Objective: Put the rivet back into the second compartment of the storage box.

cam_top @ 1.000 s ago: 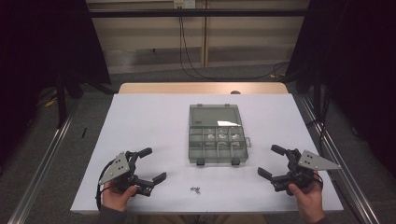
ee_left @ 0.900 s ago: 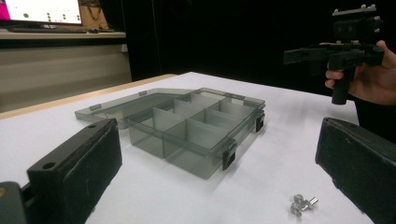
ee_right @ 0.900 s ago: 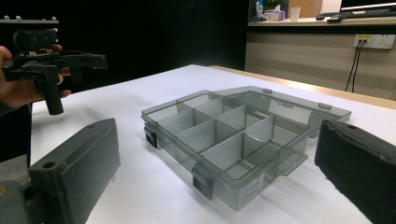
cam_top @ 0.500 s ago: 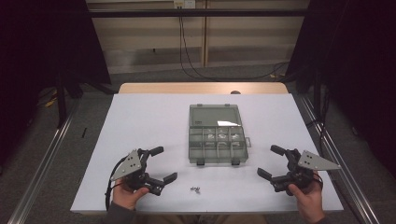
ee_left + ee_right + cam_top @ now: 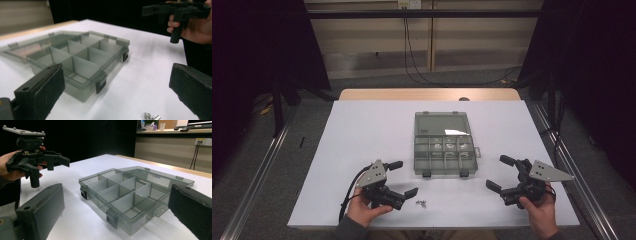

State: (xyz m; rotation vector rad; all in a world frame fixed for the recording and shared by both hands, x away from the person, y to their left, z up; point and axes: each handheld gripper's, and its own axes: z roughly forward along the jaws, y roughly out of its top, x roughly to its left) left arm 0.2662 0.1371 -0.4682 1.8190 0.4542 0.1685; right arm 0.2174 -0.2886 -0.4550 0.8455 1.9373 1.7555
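Table [image 5: 362, 150] first: white top, with a smoky grey compartment box [image 5: 443, 150] lying open near its middle, lid folded flat toward twelve o'clock and the divided tray with its two dark latches facing six o'clock, the person's edge. The box's long axis, lid and tray together, runs from twelve to six. From the tray, the left gripper [image 5: 404, 177] sits at about seven o'clock and the right gripper [image 5: 498, 172] at about four o'clock, both held clear of the box and both with jaws spread wide, nothing between them. Smallest of all is a little cluster of metal screws [image 5: 421, 203] lying loose on the white surface, at about seven o'clock from the tray's front edge and just beside the left gripper's nearer jaw tip, at roughly five o'clock from that gripper. In the left gripper view the screws [image 5: 151, 116] show at the bottom edge, between the two jaws and toward the right one, with the tray beyond them toward eleven o'clock. The left gripper is by far the nearer; the right one is well apart, across the tray's front. My judgement is that the pick-up falls to the left gripper, which must dip and close on pieces too small for their lie to be made out.
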